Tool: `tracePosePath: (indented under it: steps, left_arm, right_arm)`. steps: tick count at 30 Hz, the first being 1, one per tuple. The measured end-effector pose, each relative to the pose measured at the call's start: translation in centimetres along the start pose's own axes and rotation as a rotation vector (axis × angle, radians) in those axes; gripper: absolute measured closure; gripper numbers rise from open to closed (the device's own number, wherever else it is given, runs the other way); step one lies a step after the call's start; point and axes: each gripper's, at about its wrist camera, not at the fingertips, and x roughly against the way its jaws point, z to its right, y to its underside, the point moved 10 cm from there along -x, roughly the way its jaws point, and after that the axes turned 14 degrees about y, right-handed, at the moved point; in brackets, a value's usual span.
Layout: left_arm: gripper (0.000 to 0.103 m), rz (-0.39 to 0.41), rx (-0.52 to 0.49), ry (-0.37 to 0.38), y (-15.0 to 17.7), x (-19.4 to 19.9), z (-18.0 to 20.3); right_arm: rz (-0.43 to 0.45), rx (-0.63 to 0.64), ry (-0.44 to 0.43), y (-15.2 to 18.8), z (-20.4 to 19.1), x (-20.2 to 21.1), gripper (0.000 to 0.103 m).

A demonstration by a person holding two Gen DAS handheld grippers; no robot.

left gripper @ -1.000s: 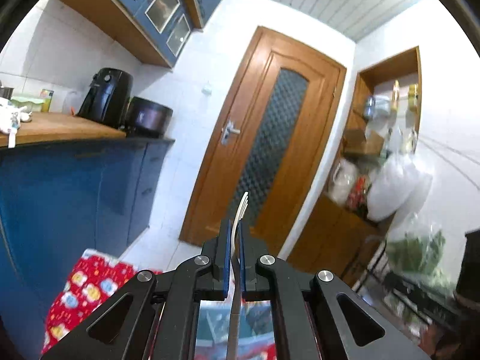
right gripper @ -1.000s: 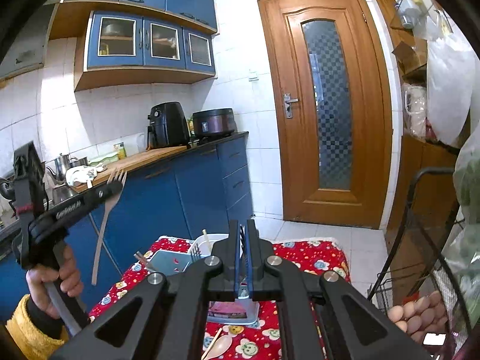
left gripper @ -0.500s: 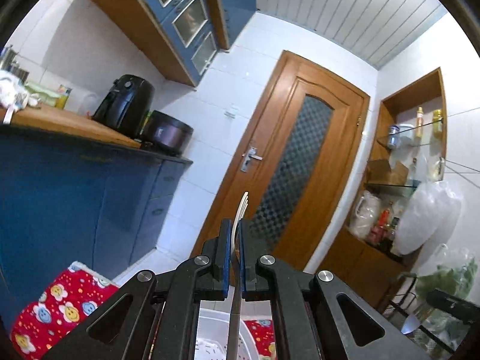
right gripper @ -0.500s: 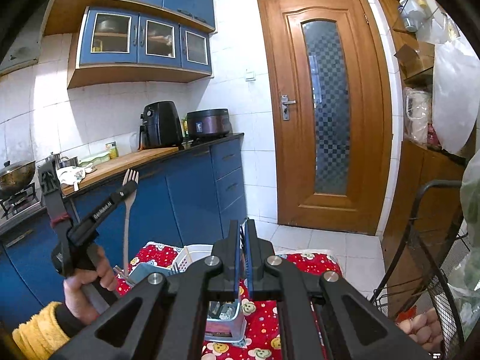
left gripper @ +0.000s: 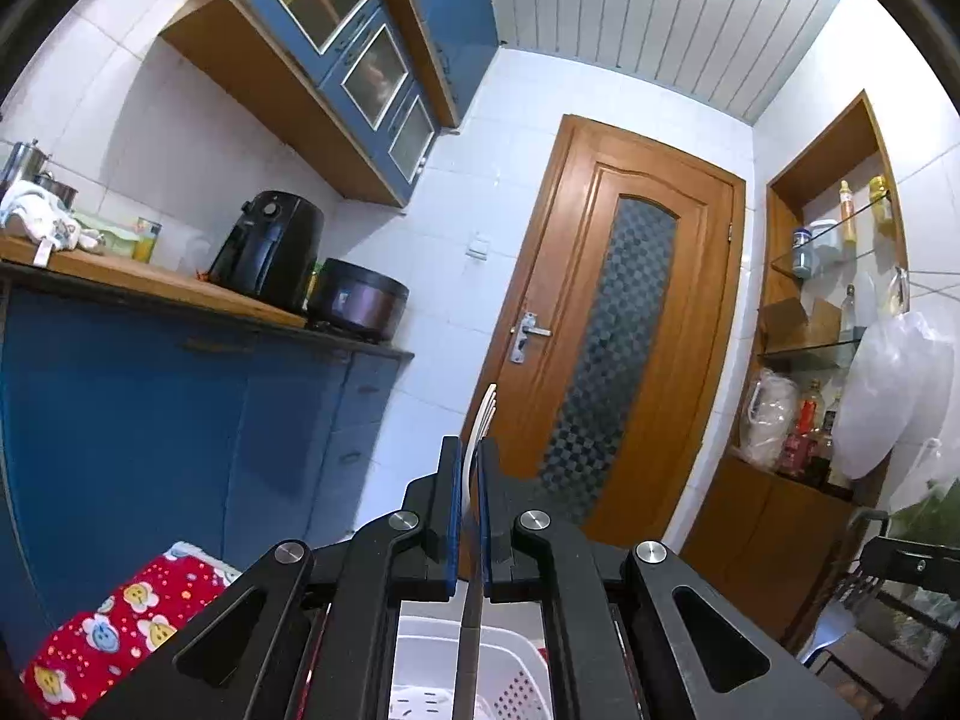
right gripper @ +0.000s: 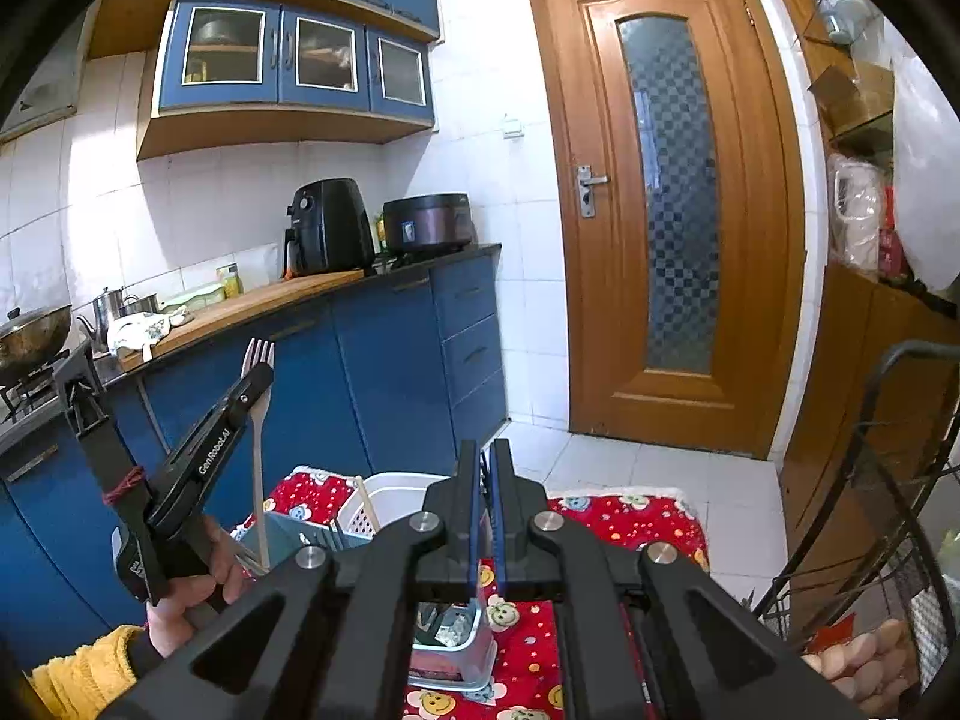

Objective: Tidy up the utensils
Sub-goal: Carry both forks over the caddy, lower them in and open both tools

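Note:
My left gripper [left gripper: 470,450] is shut on a pale wooden fork [left gripper: 480,426], held upright with tines up. In the right wrist view the left gripper [right gripper: 259,373] holds that fork [right gripper: 257,420] above a blue-grey utensil holder [right gripper: 282,537] and a white perforated basket [right gripper: 390,495]; the fork's lower end reaches into the holder. The basket also shows in the left wrist view [left gripper: 522,669]. My right gripper [right gripper: 485,450] is shut and empty, above a small clear box [right gripper: 459,639] on the red patterned cloth [right gripper: 624,519].
Blue cabinets [right gripper: 390,354] with a wooden counter carry an air fryer [right gripper: 327,225] and a cooker [right gripper: 427,222]. A wooden door [right gripper: 678,204] stands behind. A black wire rack [right gripper: 888,480] with eggs is at right. Shelves with bottles [left gripper: 840,276] are on the right wall.
My left gripper has moved right and tilted the fork upright, lowering its handle end into the holder. The right gripper has stayed shut and barely shifted.

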Motion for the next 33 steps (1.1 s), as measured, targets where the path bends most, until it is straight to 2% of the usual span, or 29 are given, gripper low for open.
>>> tracePosePath:
  steps: [3,11,20,27,32,33]
  left_arm:
    - [0.099,-0.027,-0.007,-0.004,1.0,-0.1,-0.3]
    - [0.099,-0.053,0.051,-0.017,3.2,0.1,-2.3]
    - [0.099,-0.050,-0.004,-0.009,3.5,1.0,-1.7]
    - [0.098,-0.080,-0.008,0.009,4.5,1.3,-1.2]
    - [0.097,-0.108,-0.027,0.028,4.7,1.7,-0.5]
    - [0.094,-0.119,-0.033,0.033,4.8,1.6,-0.4]
  right_arm:
    - [-0.007,0.006,-0.003,0.3,-0.1,-0.3,0.099]
    - [-0.038,0.037,-0.009,1.2,-1.2,-1.5,0.098]
    - [-0.076,0.064,-0.040,2.4,-3.1,-2.5,0.098]
    - [-0.109,0.098,-0.074,3.9,-4.7,-3.0,0.097]
    - [-0.126,0.061,-0.107,4.3,-4.9,-3.0,0.095]
    - [-0.127,0.053,-0.111,4.2,-4.8,-3.0,0.092]
